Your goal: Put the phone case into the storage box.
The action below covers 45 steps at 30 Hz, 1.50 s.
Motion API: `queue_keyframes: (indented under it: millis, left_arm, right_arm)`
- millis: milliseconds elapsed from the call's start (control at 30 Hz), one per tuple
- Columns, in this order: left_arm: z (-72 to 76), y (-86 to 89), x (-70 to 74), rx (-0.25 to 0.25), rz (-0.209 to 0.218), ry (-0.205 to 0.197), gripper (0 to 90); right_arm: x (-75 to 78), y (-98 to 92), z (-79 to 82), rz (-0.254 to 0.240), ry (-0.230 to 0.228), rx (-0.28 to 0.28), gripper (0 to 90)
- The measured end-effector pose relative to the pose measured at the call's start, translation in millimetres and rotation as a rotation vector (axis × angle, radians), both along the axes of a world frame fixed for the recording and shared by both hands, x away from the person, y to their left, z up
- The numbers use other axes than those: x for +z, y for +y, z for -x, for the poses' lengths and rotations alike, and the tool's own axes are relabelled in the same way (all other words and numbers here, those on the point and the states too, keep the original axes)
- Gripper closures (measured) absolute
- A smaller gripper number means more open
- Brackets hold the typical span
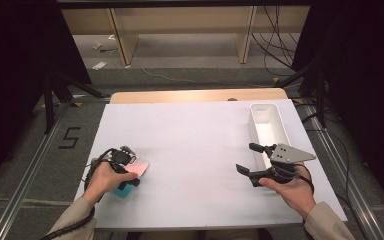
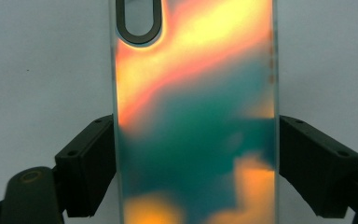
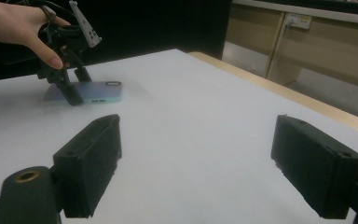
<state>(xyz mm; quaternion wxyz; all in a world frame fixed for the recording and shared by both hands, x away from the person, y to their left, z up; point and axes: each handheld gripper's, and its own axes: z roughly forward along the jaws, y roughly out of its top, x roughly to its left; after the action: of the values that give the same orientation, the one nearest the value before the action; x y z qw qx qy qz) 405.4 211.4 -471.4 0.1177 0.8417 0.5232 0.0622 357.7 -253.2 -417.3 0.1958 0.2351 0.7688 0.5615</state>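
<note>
An iridescent phone case (image 2: 196,116), orange, pink and teal with an oval camera cutout, lies flat on the white sheet (image 1: 195,145) at the front left. My left gripper (image 2: 196,163) points down over it, one pad against each long side, so it is shut on the case. From the high view the case (image 1: 139,166) peeks out beside the left gripper (image 1: 125,175). At the front right my right gripper (image 1: 247,160) is held level just above the sheet, open and empty. Its own view looks across to the case (image 3: 98,91) and the left gripper (image 3: 72,86).
A white rectangular bin (image 1: 267,125) stands at the right side of the sheet, just beyond the right gripper. The wooden table edge (image 1: 195,95) runs along the back. Dark stands and cables lie on the floor around the table.
</note>
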Motion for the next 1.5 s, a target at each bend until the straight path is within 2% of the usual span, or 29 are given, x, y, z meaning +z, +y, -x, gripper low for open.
queue_keyframes:
  millis: [400,600,700,767,1000,1167,1267,1333,1367,1400,1500]
  left_arm:
    - [2.5,2.3,1.7,-0.01,0.021,-0.016,16.8]
    - [3.8,1.7,8.8,-0.014,0.04,-0.057,16.8]
    - [4.7,0.3,12.1,-0.018,0.065,-0.089,16.8]
    - [4.8,0.0,13.1,-0.021,0.074,-0.095,16.8]
    - [6.7,-2.5,20.3,-0.034,0.122,-0.175,16.8]
    - [7.9,-4.9,24.6,-0.04,0.145,-0.249,16.8]
    - [8.4,-5.6,26.0,-0.044,0.156,-0.272,16.8]
    - [9.1,-6.4,27.8,-0.047,0.17,-0.31,16.8]
    - [9.1,-6.4,27.8,-0.047,0.17,-0.31,16.9]
    - [9.6,-6.8,29.1,-0.047,0.175,-0.334,16.8]
    - [10.0,-7.7,30.6,-0.049,0.183,-0.359,16.8]
  right_arm:
    - [-0.2,0.6,0.0,-0.004,0.001,-0.002,16.4]
    - [0.5,0.5,0.7,-0.004,0.0,-0.005,16.2]
    - [0.8,0.5,0.7,-0.005,-0.002,-0.005,16.2]
    - [0.8,0.5,0.6,-0.005,-0.002,-0.005,16.2]
    - [0.9,0.6,0.8,-0.007,-0.002,-0.007,16.1]
    - [0.9,0.9,0.8,-0.005,-0.003,-0.007,16.1]
    - [1.1,0.9,0.8,-0.006,-0.004,-0.009,16.1]
    - [1.1,0.8,0.8,-0.006,-0.005,-0.01,16.0]
    - [1.1,0.8,0.8,-0.006,-0.005,-0.01,16.0]
    - [1.1,0.8,0.8,-0.006,-0.005,-0.011,16.0]
    - [1.0,0.9,0.7,-0.005,-0.005,-0.01,16.0]
